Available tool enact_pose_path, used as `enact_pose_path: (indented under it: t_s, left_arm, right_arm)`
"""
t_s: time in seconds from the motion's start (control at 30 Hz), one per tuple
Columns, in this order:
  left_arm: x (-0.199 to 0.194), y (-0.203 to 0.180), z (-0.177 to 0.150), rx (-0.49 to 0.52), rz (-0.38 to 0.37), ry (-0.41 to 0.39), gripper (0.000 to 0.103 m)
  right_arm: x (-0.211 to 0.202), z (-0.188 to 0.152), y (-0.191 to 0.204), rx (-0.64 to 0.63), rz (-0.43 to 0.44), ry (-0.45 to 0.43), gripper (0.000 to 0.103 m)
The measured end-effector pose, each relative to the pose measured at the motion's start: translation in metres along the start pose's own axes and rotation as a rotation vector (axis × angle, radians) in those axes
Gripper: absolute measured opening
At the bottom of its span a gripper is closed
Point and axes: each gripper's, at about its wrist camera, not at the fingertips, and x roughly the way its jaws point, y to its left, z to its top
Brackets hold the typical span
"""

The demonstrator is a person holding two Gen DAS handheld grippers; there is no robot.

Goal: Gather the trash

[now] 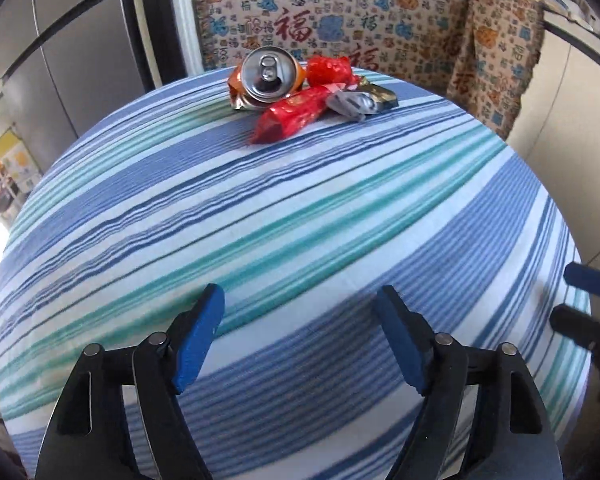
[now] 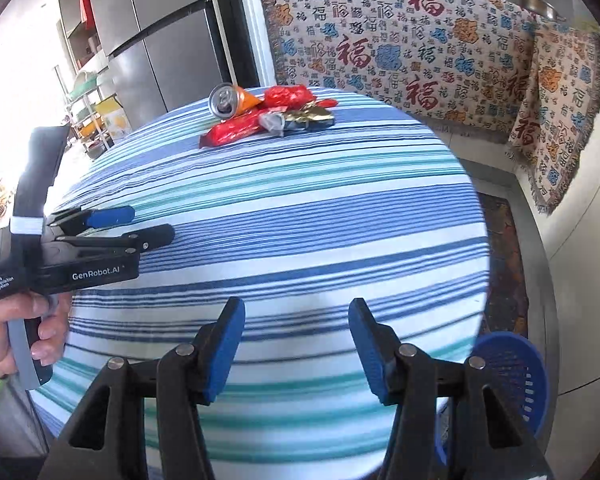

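A small heap of trash lies at the far edge of the striped round table. It holds a crushed orange can, a long red wrapper, a crumpled red wrapper, a grey wrapper and a gold-and-dark wrapper. My left gripper hovers over the near part of the table, open and holding nothing. My right gripper is also open and empty, well short of the can and the long red wrapper. The left gripper shows at the left, held by a hand.
A blue perforated basket stands on the floor beside the table's near right edge. A patterned blanket covers the seat behind the table. A steel fridge stands at the back left. The right gripper enters at the right edge.
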Motion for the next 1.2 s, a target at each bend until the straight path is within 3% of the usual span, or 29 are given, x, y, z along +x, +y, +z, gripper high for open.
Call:
enact_pose_path:
  t_s: [0.3, 0.6, 0.67, 0.7, 0.73, 0.83, 0.9, 1.1, 1.2]
  left_arm:
    - [0.046, 0.021, 0.058, 0.019, -0.034, 0.001, 0.083]
    - [0.082, 0.018, 0.102, 0.018, -0.040, 0.004, 0.085]
    - [0.084, 0.018, 0.107, 0.019, -0.037, -0.004, 0.077]
    - [0.083, 0.018, 0.108, 0.017, -0.042, -0.014, 0.062]
    - [0.081, 0.019, 0.108, 0.011, -0.051, -0.024, 0.037]
    - [0.074, 0.029, 0.104, -0.037, -0.101, -0.040, 0.026]
    - [0.067, 0.037, 0.094, -0.071, -0.098, -0.042, 0.026]
    - [0.017, 0.056, 0.034, -0.070, 0.008, -0.019, 0.027]
    - [-0.006, 0.067, 0.004, -0.090, 0.040, 0.010, 0.033]
  right_arm:
    - [0.036, 0.018, 0.030, -0.036, -0.125, -0.038, 0.058]
    - [0.040, 0.021, 0.032, -0.040, -0.127, -0.032, 0.058]
    - [0.040, 0.022, 0.033, -0.040, -0.127, -0.032, 0.058]
    - [0.040, 0.022, 0.033, -0.040, -0.127, -0.032, 0.058]
    - [0.040, 0.022, 0.033, -0.040, -0.127, -0.031, 0.058]
    - [0.040, 0.022, 0.032, -0.042, -0.127, -0.030, 0.058]
    - [0.040, 0.022, 0.032, -0.042, -0.127, -0.030, 0.058]
    - [0.039, 0.022, 0.034, -0.041, -0.125, -0.028, 0.058]
    - [0.040, 0.024, 0.035, -0.045, -0.133, -0.023, 0.058]
